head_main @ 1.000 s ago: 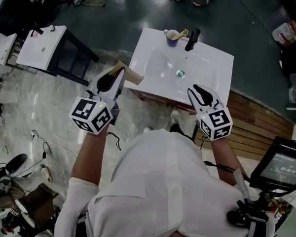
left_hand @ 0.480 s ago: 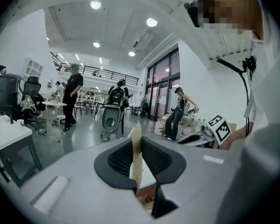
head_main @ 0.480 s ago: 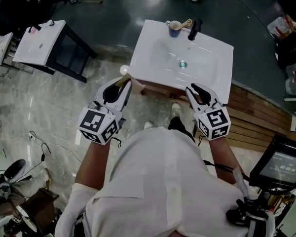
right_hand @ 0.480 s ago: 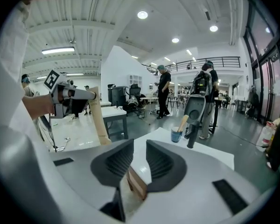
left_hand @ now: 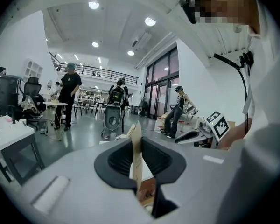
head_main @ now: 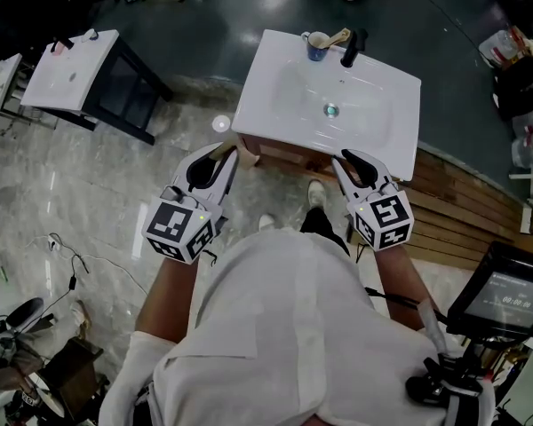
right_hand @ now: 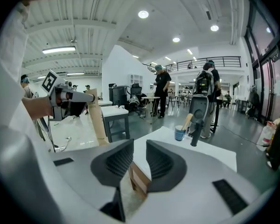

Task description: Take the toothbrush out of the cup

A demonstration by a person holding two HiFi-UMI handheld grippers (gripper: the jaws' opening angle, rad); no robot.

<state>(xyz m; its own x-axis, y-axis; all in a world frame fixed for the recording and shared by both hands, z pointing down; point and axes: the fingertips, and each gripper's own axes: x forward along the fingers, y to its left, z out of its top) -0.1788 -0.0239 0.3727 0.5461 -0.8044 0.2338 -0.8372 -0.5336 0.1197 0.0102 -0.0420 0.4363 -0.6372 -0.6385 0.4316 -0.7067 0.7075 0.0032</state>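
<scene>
Afar, tan toothbrush (head_main: 338, 36) in blue cup (head_main: 315, 49), left tongs (head_main: 220, 153) gripping strip (left_hand: 136, 136), right tongs (right_hand: 139, 146) just closing, empty

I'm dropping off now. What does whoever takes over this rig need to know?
Left gripper: shut on a tan strip, near the sink's front corner.
Right gripper: open and empty, jaws just closed a little, short of the sink's front edge.
Cup: at the sink's far edge, beside the faucet, toothbrush in it.
Done: nothing yet.
Left: reach the cup, grip the toothbrush, lift it out, probably with the free right gripper.
</scene>
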